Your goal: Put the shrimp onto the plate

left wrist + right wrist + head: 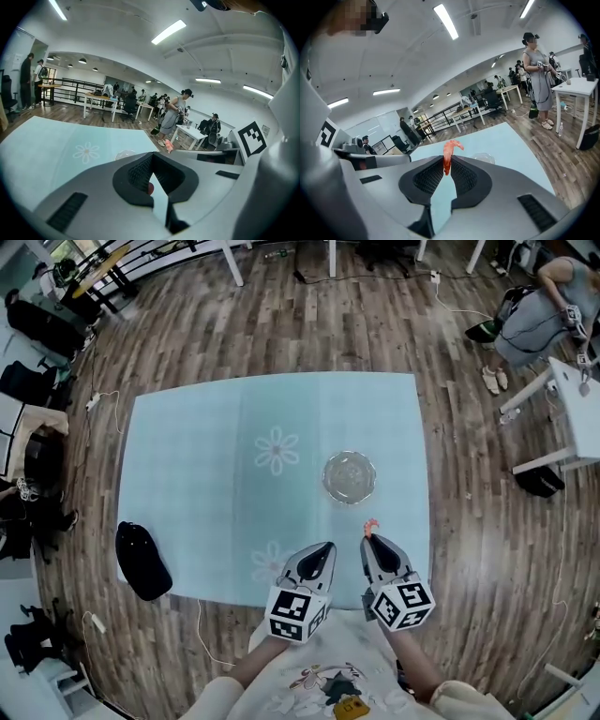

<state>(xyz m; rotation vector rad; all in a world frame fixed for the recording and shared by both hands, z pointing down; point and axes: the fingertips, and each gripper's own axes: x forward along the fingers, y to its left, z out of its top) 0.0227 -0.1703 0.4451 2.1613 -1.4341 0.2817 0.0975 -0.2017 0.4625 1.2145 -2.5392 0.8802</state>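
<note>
Pinched by its lower end in the clamped right gripper (446, 163), short of the round clear glass plate (330, 486): small curled pink shrimp (448, 151). Left gripper (151, 158) pressed together, empty. Likely light, soft, slippery; gentle mid-body hold safest.

A black soft bag (142, 561) lay at the lower-left edge of the pale blue flower-printed tablecloth (206, 474), above brown wood-plank flooring (281, 324).
</note>
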